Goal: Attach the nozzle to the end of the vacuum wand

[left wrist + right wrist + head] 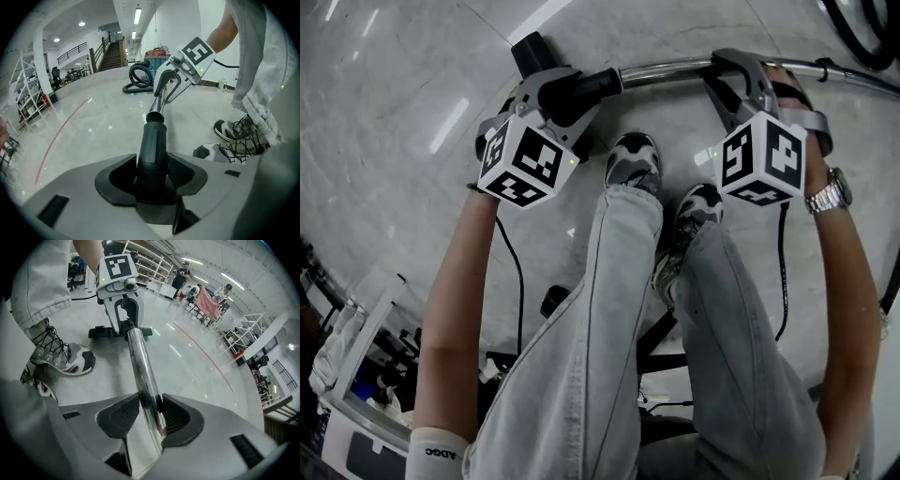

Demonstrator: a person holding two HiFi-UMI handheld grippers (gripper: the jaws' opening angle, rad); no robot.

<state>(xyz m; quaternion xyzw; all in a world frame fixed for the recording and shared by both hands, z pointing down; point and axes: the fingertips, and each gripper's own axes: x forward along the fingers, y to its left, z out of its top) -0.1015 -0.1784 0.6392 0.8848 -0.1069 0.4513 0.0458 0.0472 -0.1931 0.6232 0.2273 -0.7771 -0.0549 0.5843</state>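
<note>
Left gripper (152, 176) jaws pinch the black plastic tubular nozzle (151, 145) between them, its far end meeting the chrome metal vacuum wand (140, 364). Right gripper (149, 416) jaws pinch that wand. Beyond the jaws: glossy pale marble floor (93, 122), red floor line (61, 133), white shelving racks (21, 93), staircase (112, 54).

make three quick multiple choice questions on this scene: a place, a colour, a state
1. Where is the black nozzle? A in the left tongs B on the floor C on a shelf
2. What colour is the wand tube? A red B shiny chrome C yellow
3. How are the right tongs? A open and empty B out of view C shut on the wand tube
Answers: A, the left gripper view shows them clamped round it; B, it gleams like mirrored metal; C, the right gripper view shows them pressed on both its sides.
</note>
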